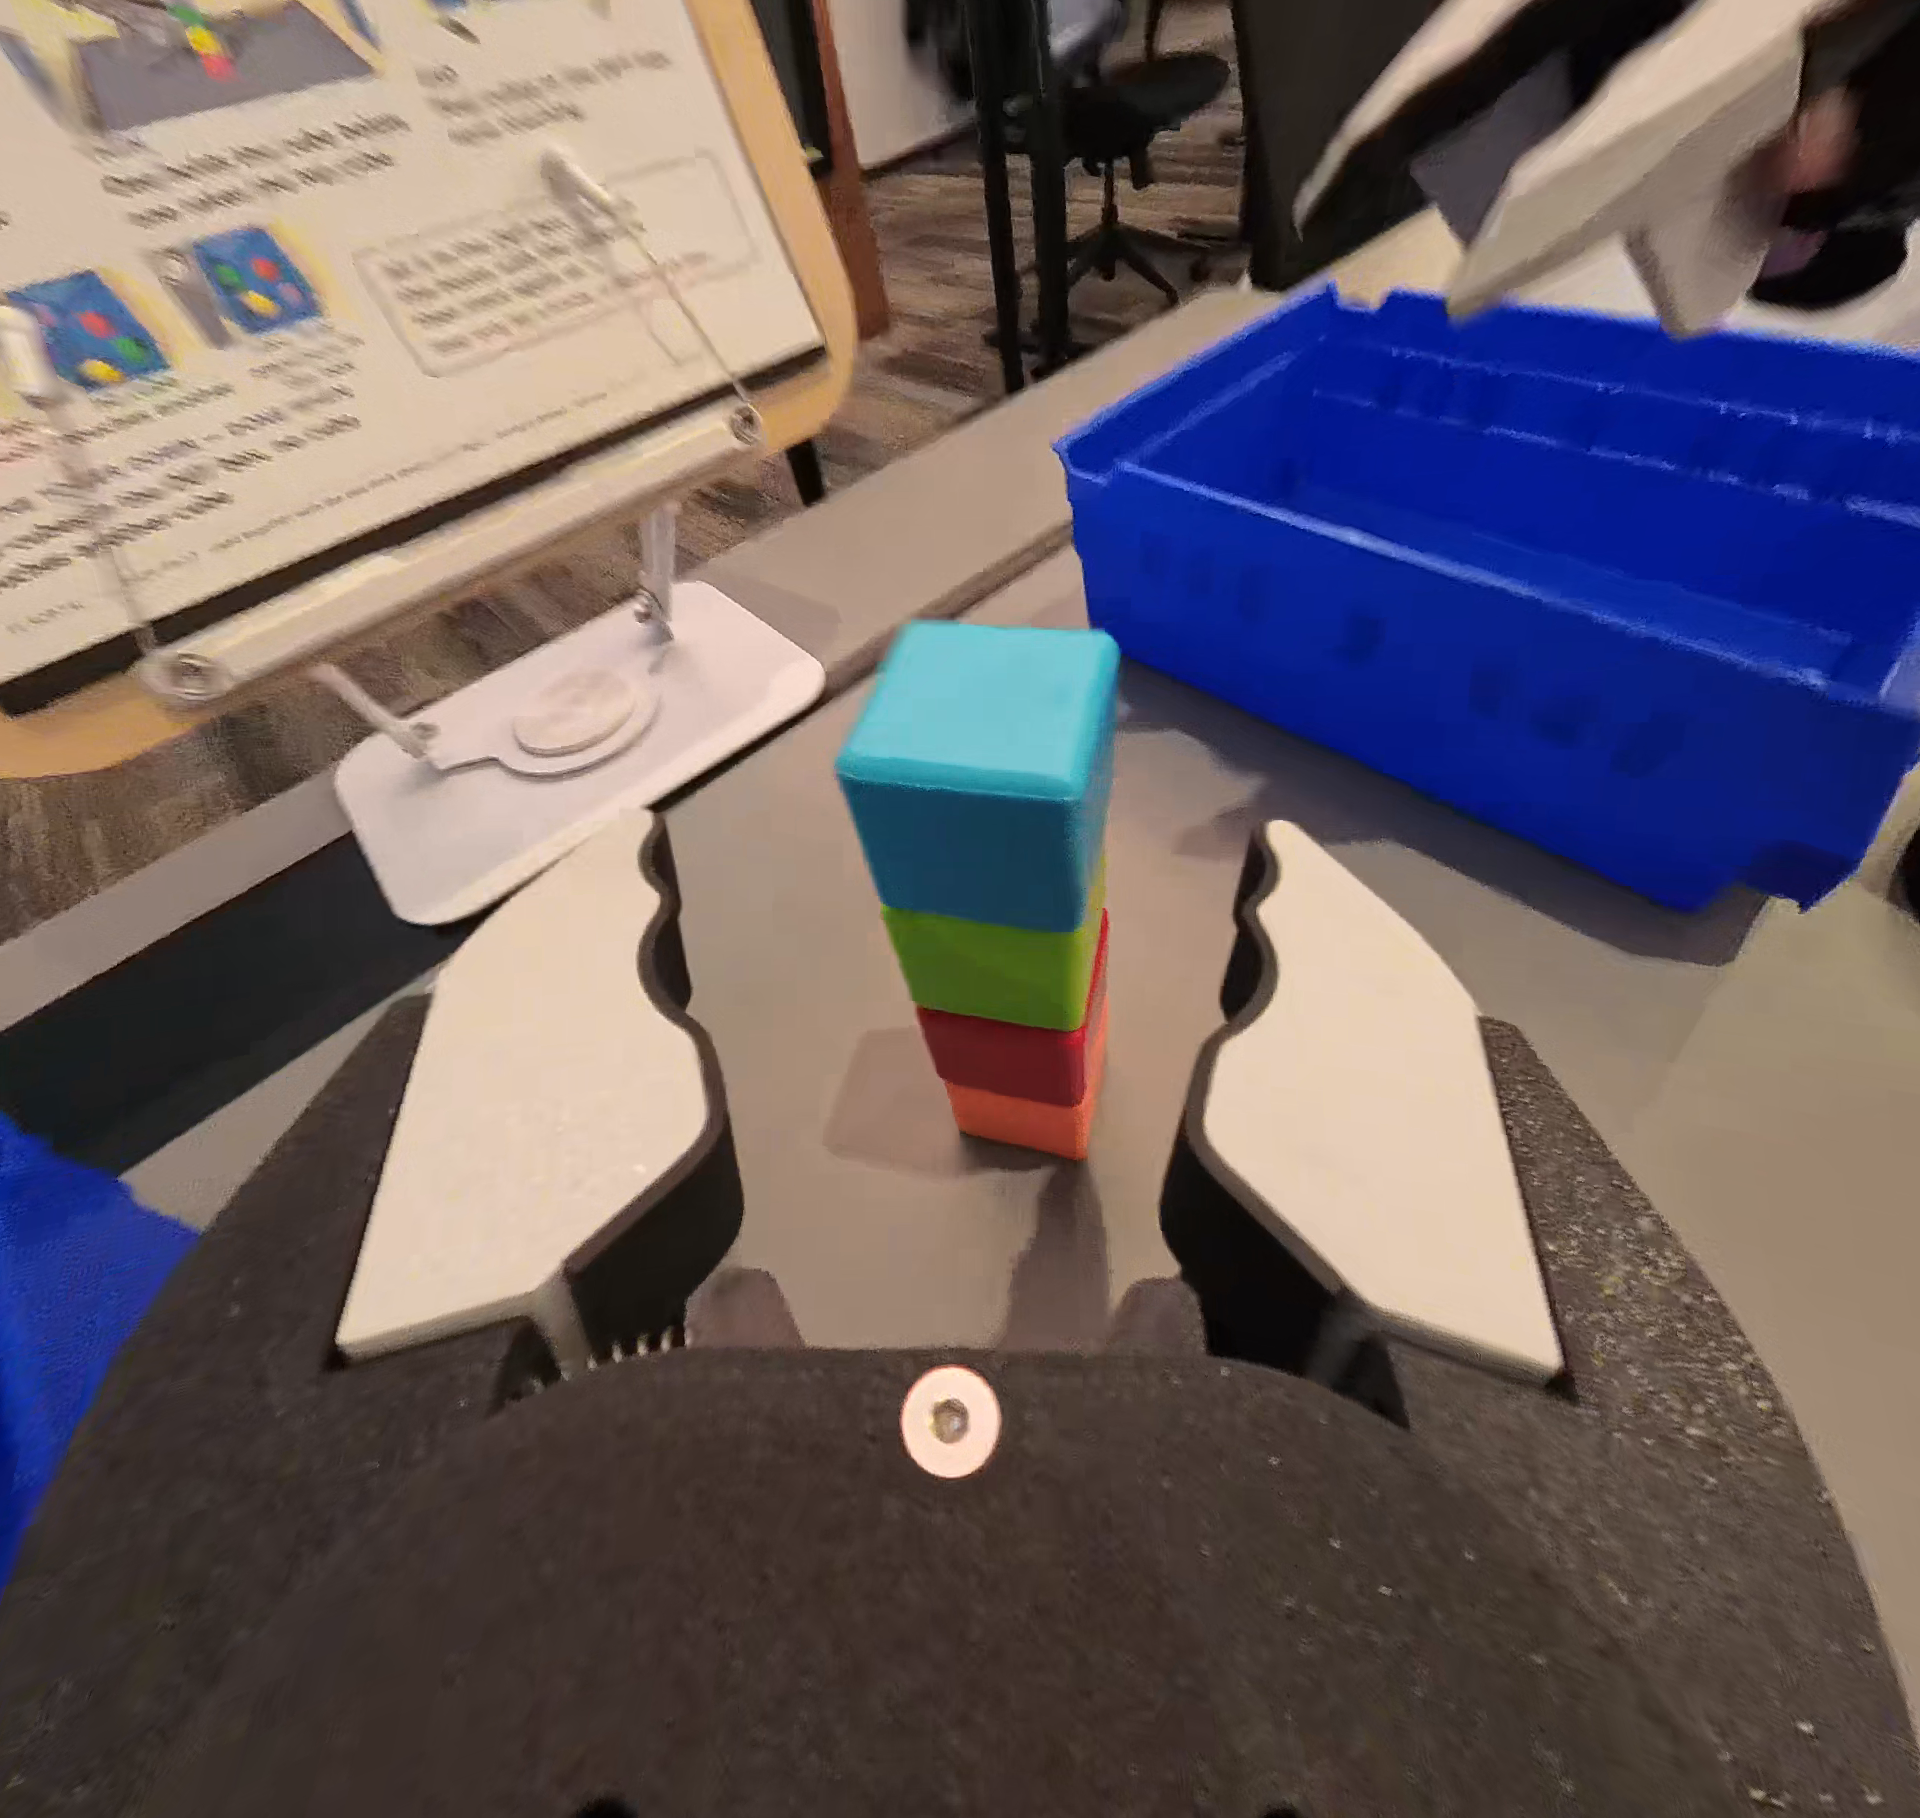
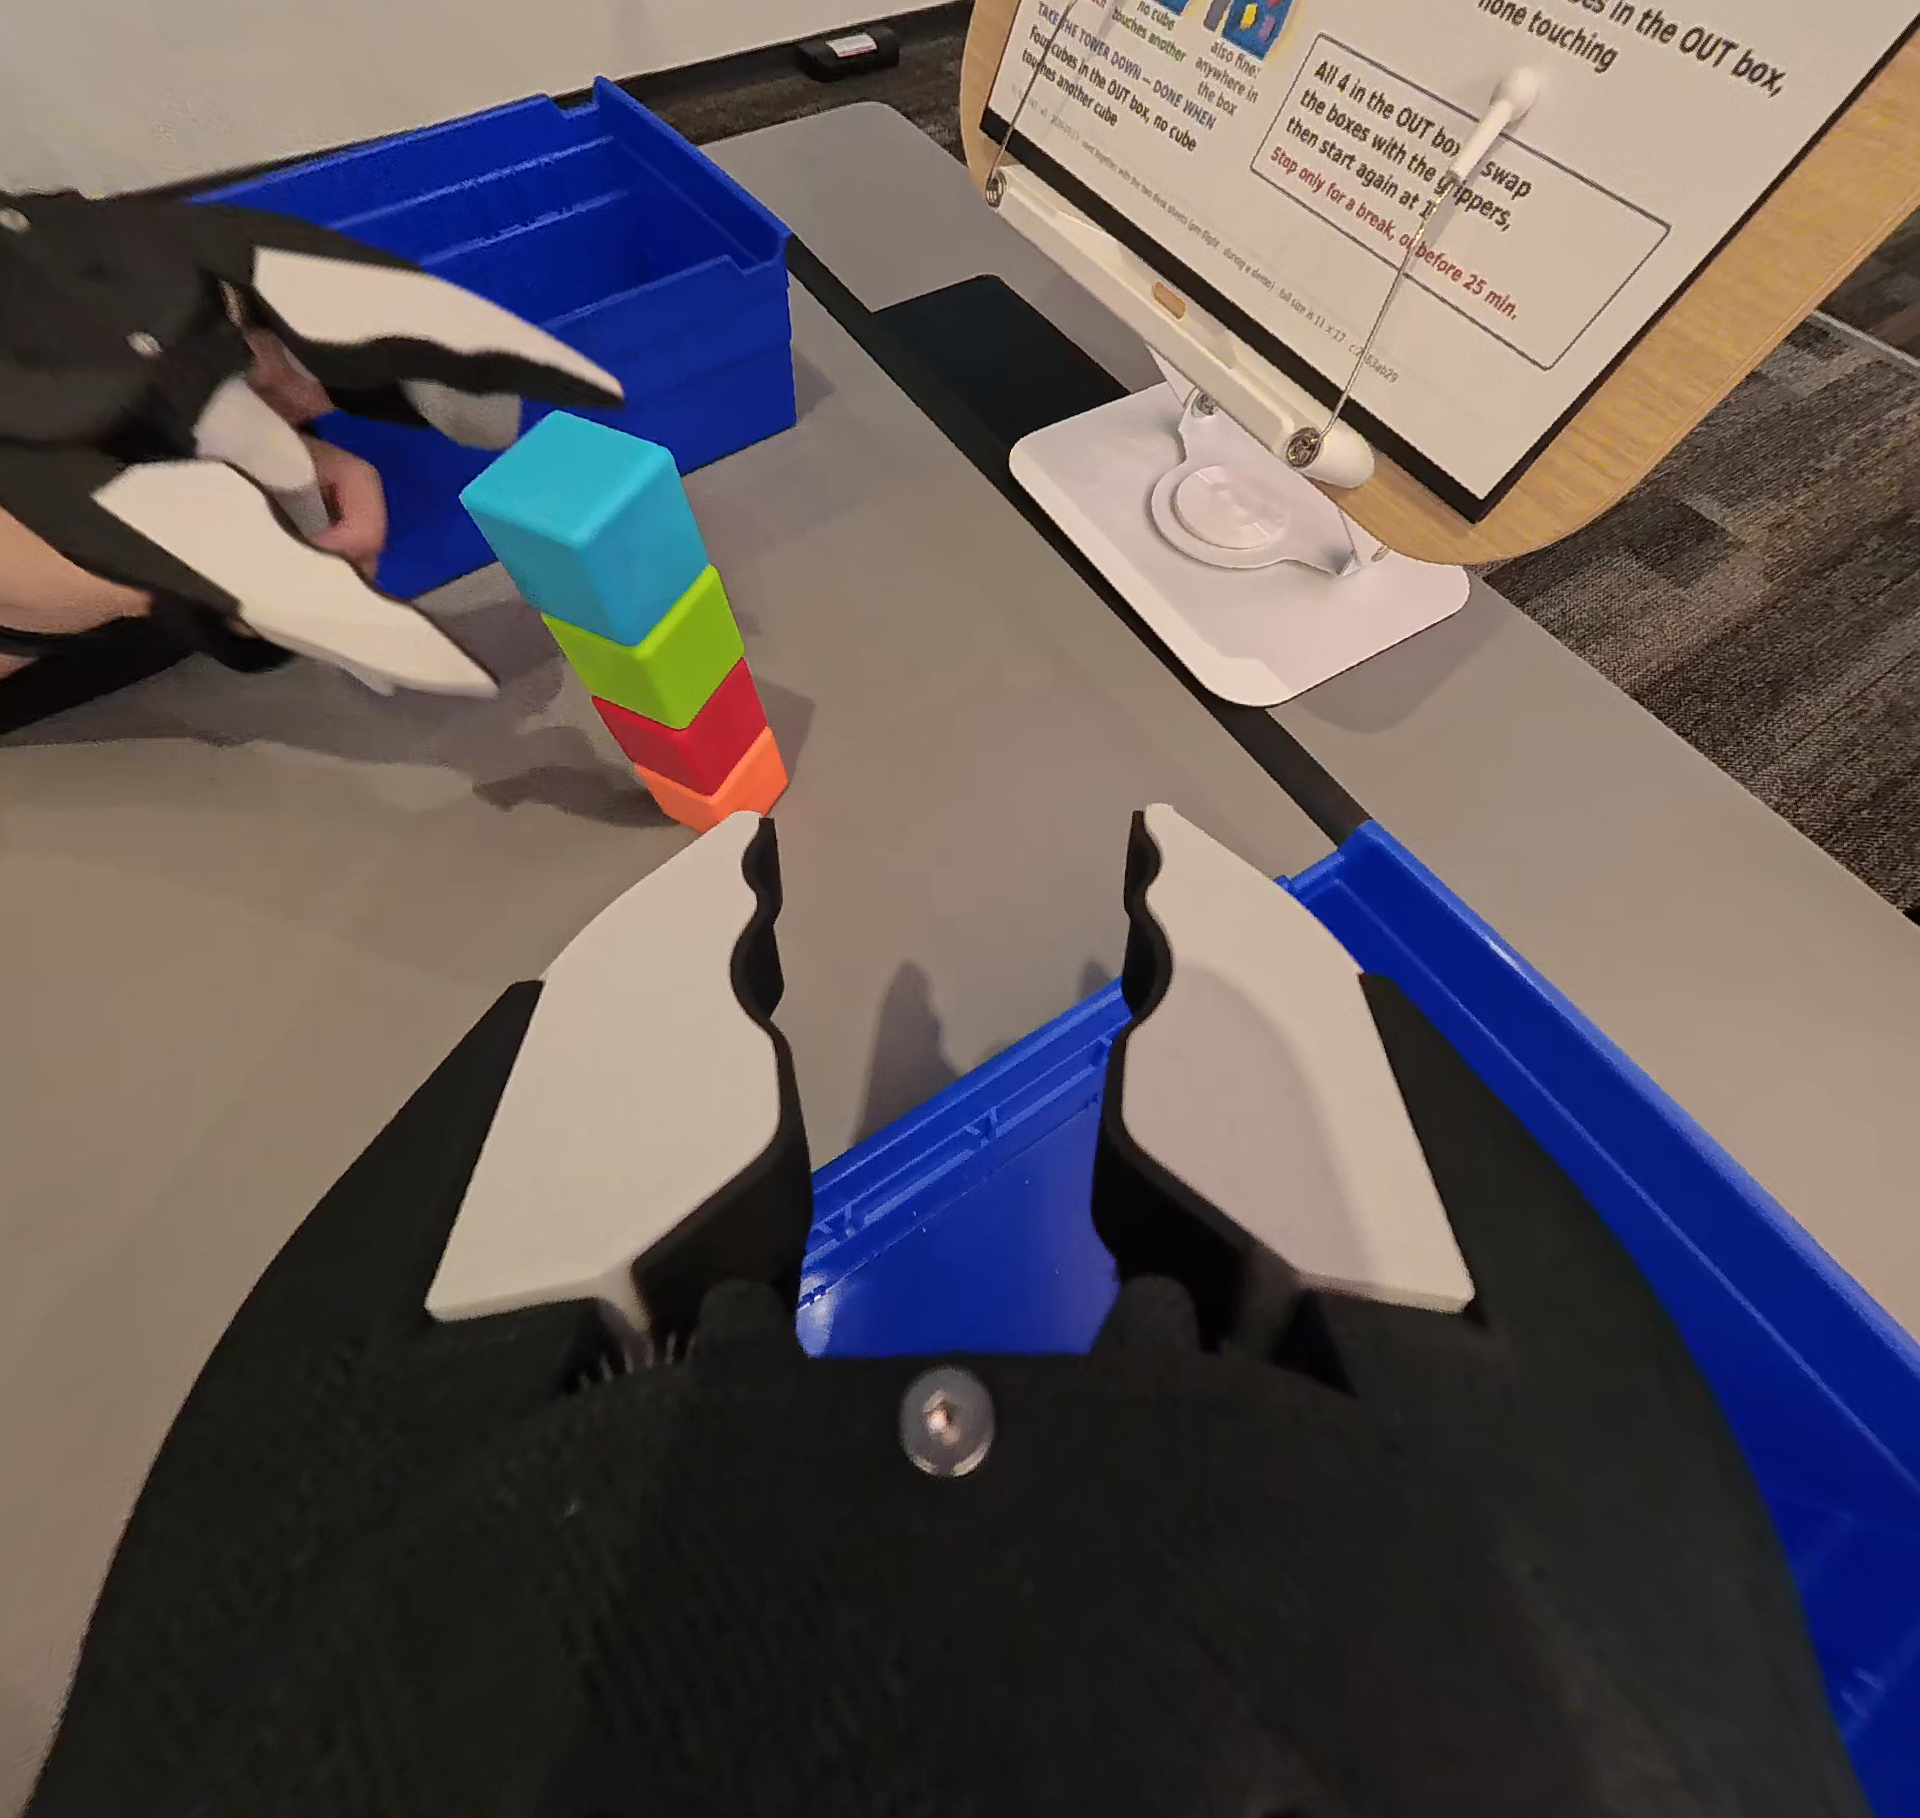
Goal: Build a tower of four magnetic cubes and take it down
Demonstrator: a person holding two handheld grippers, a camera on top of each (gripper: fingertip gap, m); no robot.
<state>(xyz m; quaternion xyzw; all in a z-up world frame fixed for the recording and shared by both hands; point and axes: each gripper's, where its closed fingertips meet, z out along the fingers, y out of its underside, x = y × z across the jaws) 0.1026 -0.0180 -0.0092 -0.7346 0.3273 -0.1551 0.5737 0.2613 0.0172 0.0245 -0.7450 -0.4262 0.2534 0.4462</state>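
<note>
Four-cube tower [image 1: 992, 895] standing complete on grey counter [image 1: 790, 937]: orange cube [image 1: 1023, 1122] at base, red cube [image 1: 1006, 1053] on it, green cube [image 1: 992, 968] next, light-blue cube [image 1: 977, 781] on top. Stack slightly staggered, upper cubes offset a touch from lower ones. Left gripper [image 1: 956, 895] spread wide, nothing held, level with tower and just short of it, tower framed between its fingers. Right gripper [image 2: 945, 833] likewise open and empty, low over near blue bin [image 2: 1558, 1093], its left fingertip close by orange cube, contact not discernible. Second blue bin [image 2: 582, 241] beyond tower; instruction board on white stand [image 2: 1236, 563] off to the side, well apart. Judged: build finished, take-down about to start. Best handled by steadying green cube with one gripper, square on opposite faces, and closing the other on light-blue cube alone. Magnets likely to resist a straight lift and drag the cube beneath along; a slight tilt or sideways shear should break the bond more cleanly. Slow approach advised: the stagger left little margin, and a nudge at base risked toppling the whole stack.
</note>
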